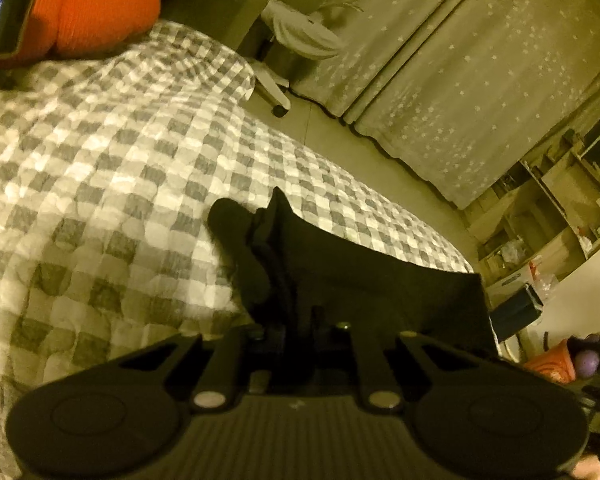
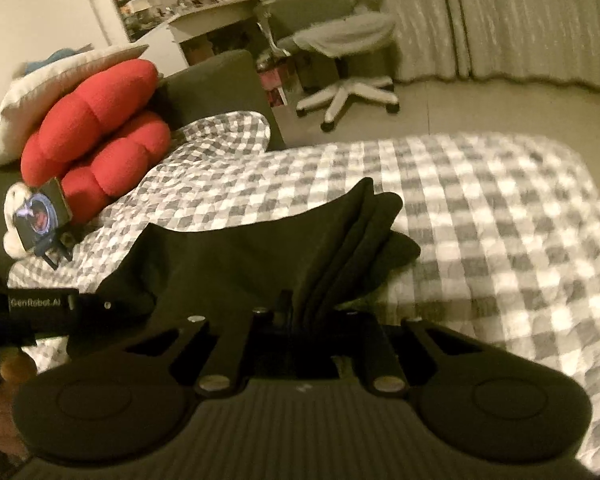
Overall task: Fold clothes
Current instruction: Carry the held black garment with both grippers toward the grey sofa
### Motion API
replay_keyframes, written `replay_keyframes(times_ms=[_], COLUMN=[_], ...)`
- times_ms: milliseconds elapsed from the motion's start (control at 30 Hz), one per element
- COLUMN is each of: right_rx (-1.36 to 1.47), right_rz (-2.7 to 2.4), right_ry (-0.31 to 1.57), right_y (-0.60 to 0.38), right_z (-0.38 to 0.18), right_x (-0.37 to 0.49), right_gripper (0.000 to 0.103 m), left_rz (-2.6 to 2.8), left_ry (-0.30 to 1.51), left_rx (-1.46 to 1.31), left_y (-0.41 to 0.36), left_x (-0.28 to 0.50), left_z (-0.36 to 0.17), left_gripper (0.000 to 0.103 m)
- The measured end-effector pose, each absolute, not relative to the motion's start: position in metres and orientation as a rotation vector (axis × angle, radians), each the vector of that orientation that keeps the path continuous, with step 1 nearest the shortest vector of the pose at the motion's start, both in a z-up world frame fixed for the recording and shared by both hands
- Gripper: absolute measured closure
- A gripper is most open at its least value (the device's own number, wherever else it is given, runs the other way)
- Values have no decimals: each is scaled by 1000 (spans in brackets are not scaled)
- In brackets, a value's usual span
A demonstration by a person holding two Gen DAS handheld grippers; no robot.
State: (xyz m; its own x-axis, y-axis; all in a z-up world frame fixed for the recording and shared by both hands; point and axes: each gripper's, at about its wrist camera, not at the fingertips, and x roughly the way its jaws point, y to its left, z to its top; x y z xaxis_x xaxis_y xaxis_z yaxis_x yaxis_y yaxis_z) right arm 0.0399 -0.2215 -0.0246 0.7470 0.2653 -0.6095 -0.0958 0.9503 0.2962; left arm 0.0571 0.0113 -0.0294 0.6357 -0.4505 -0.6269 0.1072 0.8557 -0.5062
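A black garment hangs bunched over the grey-and-white checked bedspread. In the left wrist view my left gripper is shut on a gathered edge of it, and the fabric stretches away to the right. In the right wrist view the same black garment spreads to the left in folds, and my right gripper is shut on its pleated edge. The black body of the other gripper shows at the left, at the garment's far corner. Cloth hides the fingertips of both grippers.
Red cushions and a pale pillow lie at the head of the bed, against a dark headboard. A small dark box with a lens rests there too. Past the bed stand a white swivel chair, star-patterned curtains and shelves.
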Motion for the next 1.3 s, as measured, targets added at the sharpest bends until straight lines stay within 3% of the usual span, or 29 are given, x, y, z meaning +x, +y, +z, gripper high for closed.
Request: replay_keyframes(times_ms=[1300], right_rx=[97], right_rz=[140], right_ry=[536], right_y=[-200], right_z=[0], right_x=[10], right_gripper=[90], left_rz=[-330], left_ry=[665], left_rx=[-307], left_y=[-3], left_x=[27], left_z=[3], left_gripper=[93])
